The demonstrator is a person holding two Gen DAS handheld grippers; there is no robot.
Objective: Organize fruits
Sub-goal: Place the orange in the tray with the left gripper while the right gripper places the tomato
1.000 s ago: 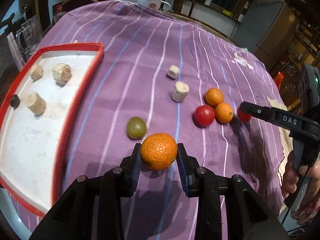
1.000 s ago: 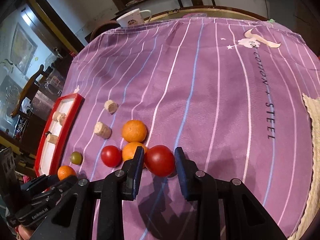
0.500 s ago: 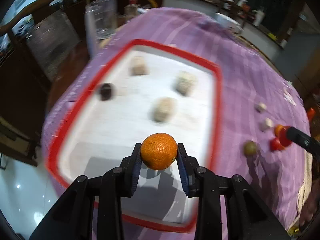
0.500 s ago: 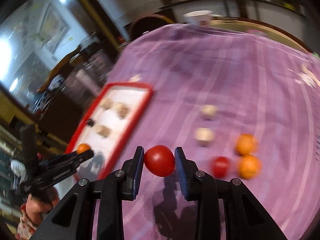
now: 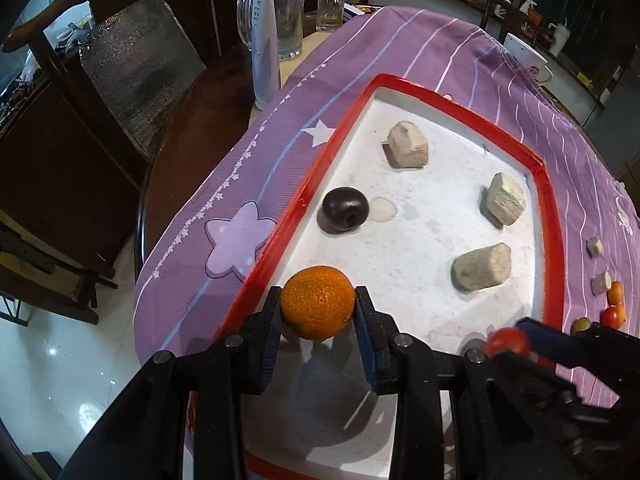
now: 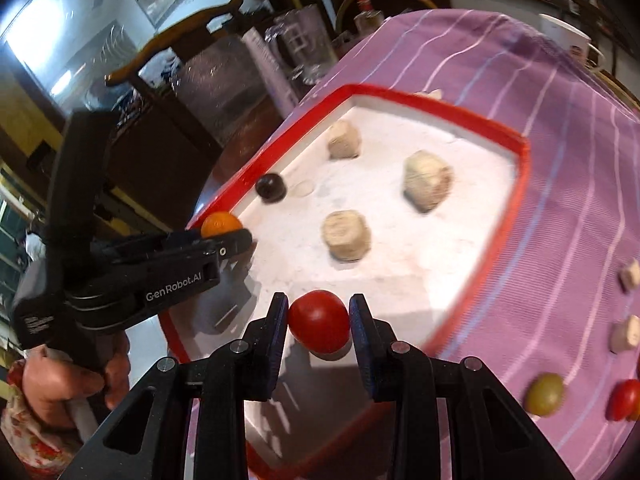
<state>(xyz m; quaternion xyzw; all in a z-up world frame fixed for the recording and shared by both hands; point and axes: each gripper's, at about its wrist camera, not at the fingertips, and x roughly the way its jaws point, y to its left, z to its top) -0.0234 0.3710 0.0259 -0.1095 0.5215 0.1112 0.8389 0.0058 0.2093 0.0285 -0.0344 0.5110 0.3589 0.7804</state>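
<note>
My left gripper (image 5: 318, 309) is shut on an orange mandarin (image 5: 317, 307) and holds it low over the near left part of the red-rimmed white tray (image 5: 416, 86). It also shows in the right wrist view (image 6: 222, 229). My right gripper (image 6: 319, 322) is shut on a red tomato (image 6: 319, 321) over the tray's near edge (image 6: 520, 152); the tomato also shows in the left wrist view (image 5: 507, 342). The tray holds a dark plum (image 5: 345, 215) and three beige chunks (image 5: 482, 266).
On the purple striped cloth (image 6: 568, 208) right of the tray lie a green fruit (image 6: 545, 394), a red tomato (image 6: 624, 399), two beige chunks (image 6: 626, 334) and mandarins (image 5: 615, 292). A glass jug (image 5: 286, 16), bottle and chair stand beyond the table's left edge. A white mug (image 5: 524, 58) is far.
Both grippers swung left from the loose fruit on the cloth to over the tray, each still holding its fruit. The mandarin now hangs lower, near the tray's left rim.
</note>
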